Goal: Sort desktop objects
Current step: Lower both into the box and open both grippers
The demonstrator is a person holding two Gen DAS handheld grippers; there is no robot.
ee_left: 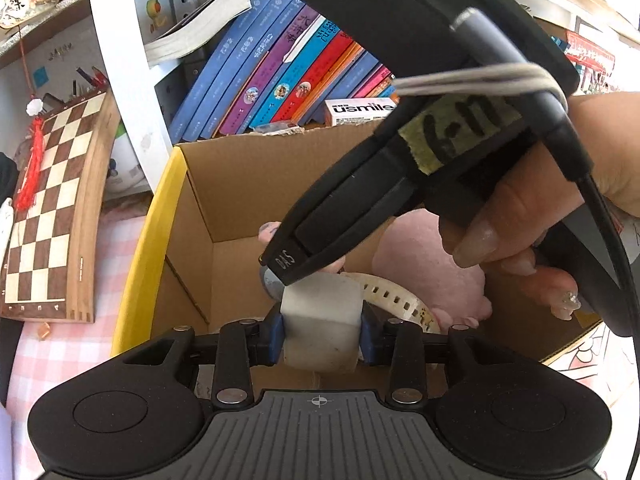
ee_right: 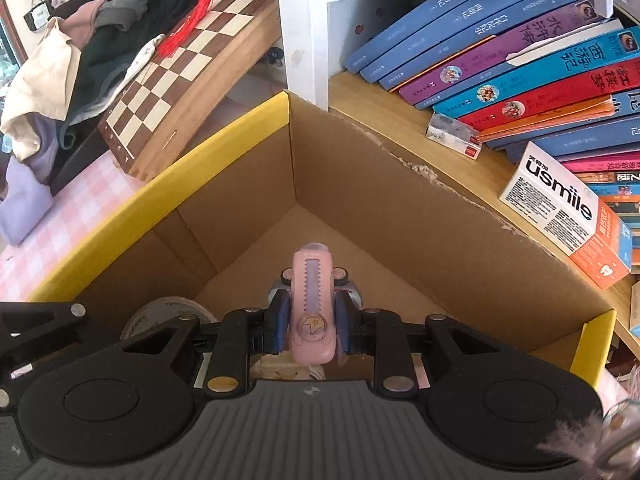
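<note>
White-framed wooden bookshelf with leaning coloured paperbacks; pink-and-white checked tablecloth; brown-and-cream wooden chessboard propped nearby; heaped clothing; daylight.

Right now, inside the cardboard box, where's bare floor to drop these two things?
The bare cardboard floor lies in the far corner, bordered by the yellow-edged wall and torn-edged wall. It is crowded nearer: pink plush toy, white perforated strap and round tape roll.

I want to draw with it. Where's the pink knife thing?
In the right wrist view, the pink utility knife is clamped in the right gripper, held over the cardboard box beside the bookshelf.
</note>
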